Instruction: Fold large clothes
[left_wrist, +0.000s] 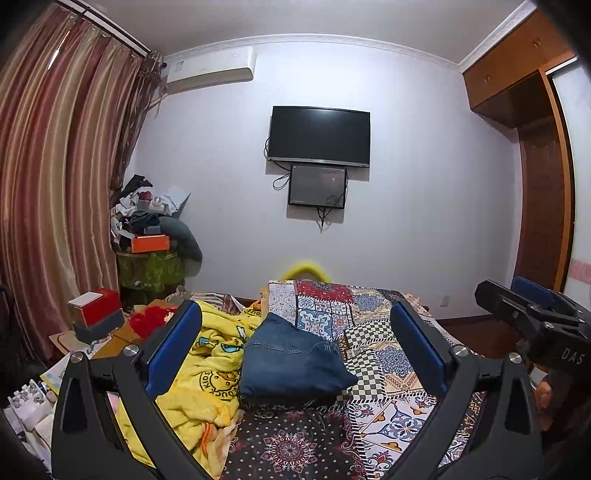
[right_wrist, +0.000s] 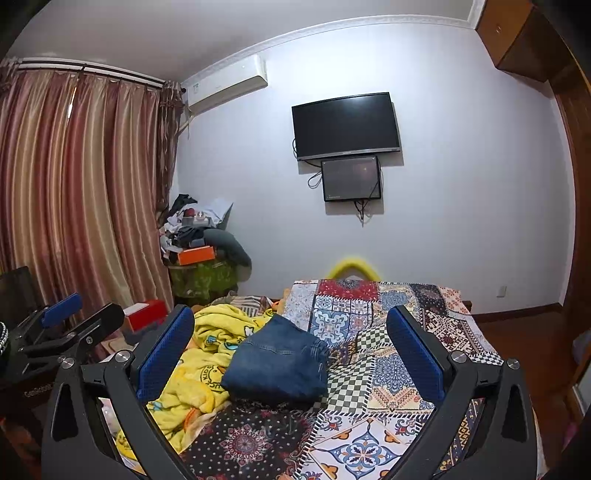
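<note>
both grippers, left gripper (left_wrist: 295, 339) and right gripper (right_wrist: 290, 338), spread wide, holding nothing, raised above the jeans (left_wrist: 291, 360). jeans folded into a compact bundle on the bed (left_wrist: 388, 369), beside the yellow blanket (left_wrist: 210, 354). folding looks finished; next, probably withdraw.

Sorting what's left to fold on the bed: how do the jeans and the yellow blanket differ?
The jeans are plain blue denim, folded into a compact block; the blanket is yellow fleece with cartoon prints, crumpled and spread wide. The jeans sit mid-bed; the blanket lies along the left side. Both rest on the patchwork cover.
</note>
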